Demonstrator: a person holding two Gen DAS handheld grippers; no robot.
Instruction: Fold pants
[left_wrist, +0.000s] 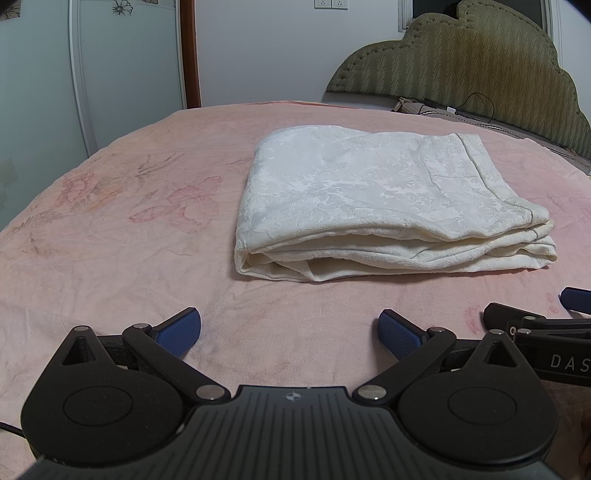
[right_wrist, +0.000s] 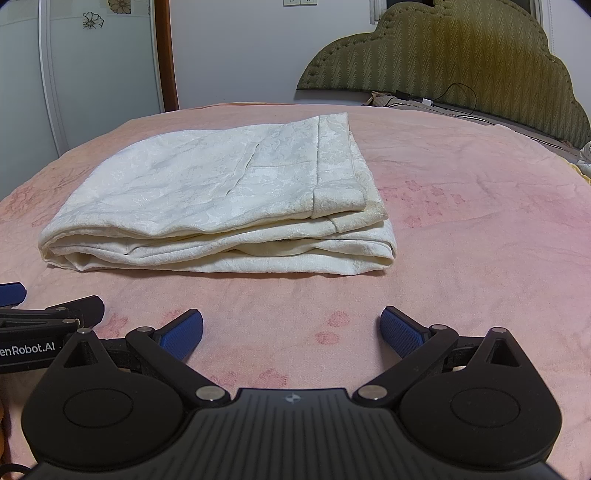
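Observation:
The cream-white pants (left_wrist: 373, 195) lie folded in a thick stack on the pink bed, layered edges facing me; they also show in the right wrist view (right_wrist: 221, 199). My left gripper (left_wrist: 290, 330) is open and empty, low over the bed, short of the stack's near edge and a little to its left. My right gripper (right_wrist: 291, 328) is open and empty, also short of the near edge, toward the stack's right end. The two grippers are side by side: the right one shows at the left wrist view's right edge (left_wrist: 535, 325), the left one at the right wrist view's left edge (right_wrist: 44, 314).
The pink floral bedspread (left_wrist: 129, 229) covers the bed. An olive padded headboard (left_wrist: 480, 62) stands at the back right, with cables (left_wrist: 476, 103) beside it. A white wardrobe (left_wrist: 44, 74) and a brown door frame (left_wrist: 190, 51) stand behind on the left.

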